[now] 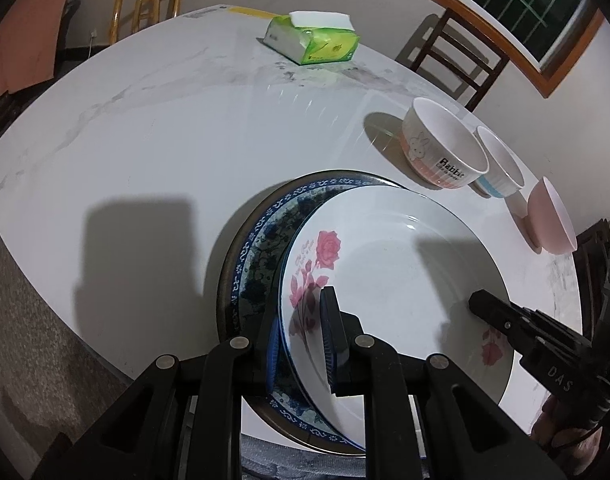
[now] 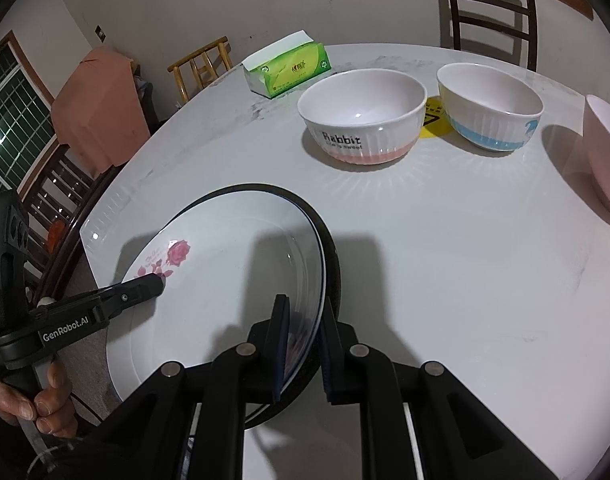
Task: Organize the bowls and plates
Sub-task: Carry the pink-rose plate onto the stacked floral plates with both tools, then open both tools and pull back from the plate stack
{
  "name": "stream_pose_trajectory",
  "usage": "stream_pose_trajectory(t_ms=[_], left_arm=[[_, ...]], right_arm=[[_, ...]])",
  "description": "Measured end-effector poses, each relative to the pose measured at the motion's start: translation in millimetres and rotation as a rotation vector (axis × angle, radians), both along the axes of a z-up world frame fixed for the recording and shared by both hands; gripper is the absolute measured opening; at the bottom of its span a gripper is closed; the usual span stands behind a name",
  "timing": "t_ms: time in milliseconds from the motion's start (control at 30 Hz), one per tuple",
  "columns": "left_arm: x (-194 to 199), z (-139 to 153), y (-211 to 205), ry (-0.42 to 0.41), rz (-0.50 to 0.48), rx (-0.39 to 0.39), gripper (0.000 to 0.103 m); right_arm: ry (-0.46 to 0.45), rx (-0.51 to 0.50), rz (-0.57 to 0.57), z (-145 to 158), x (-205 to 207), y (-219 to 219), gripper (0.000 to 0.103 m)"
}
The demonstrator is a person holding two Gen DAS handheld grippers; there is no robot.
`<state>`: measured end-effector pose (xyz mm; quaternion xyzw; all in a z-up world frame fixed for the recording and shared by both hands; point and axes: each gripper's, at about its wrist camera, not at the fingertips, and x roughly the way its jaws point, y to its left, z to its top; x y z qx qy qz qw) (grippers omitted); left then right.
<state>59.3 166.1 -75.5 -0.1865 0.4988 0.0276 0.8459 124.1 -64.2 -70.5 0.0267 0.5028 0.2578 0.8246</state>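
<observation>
On the marble tabletop (image 1: 145,128), both tongs, left (image 1: 301,344) and right (image 2: 303,350), pinch the rose plate (image 1: 385,272) at six o'clock atop the blue-patterned plate (image 1: 265,240), while three bowls (image 2: 361,112) at one o'clock remain unstacked.

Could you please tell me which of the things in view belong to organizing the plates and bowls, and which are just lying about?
Job: rose plate, blue-patterned plate, Rabbit bowl, blue-banded bowl, pink bowl.

Lying about: tissue pack, yellow sticker.
</observation>
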Motion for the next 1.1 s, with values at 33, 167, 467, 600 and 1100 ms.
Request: stream_pose_trajectory(t_ms=[33, 167, 467, 600, 1100], left_arm=[[0, -1, 1, 0.006, 0.002, -0.003, 0.015], [0, -5, 3, 0.019, 0.013, -0.011, 0.016], [1, -4, 5, 0.025, 0.017, 0.001, 0.017], [3, -4, 1, 0.031, 0.014, 0.025, 0.018], [6, -1, -6, 0.042, 0.031, 0.092, 0.022]], right_arm=[[0.003, -0.004, 0.003, 0, 0, 1, 0.016], [-0.004, -0.034, 0.013, 0, -1, 8, 0.017], [-0.018, -0.071, 0.022, -1, -1, 14, 0.018], [-0.017, -0.078, 0.020, 0, 0, 15, 0.018], [-0.054, -0.178, 0.067, 4, -9, 33, 0.031]])
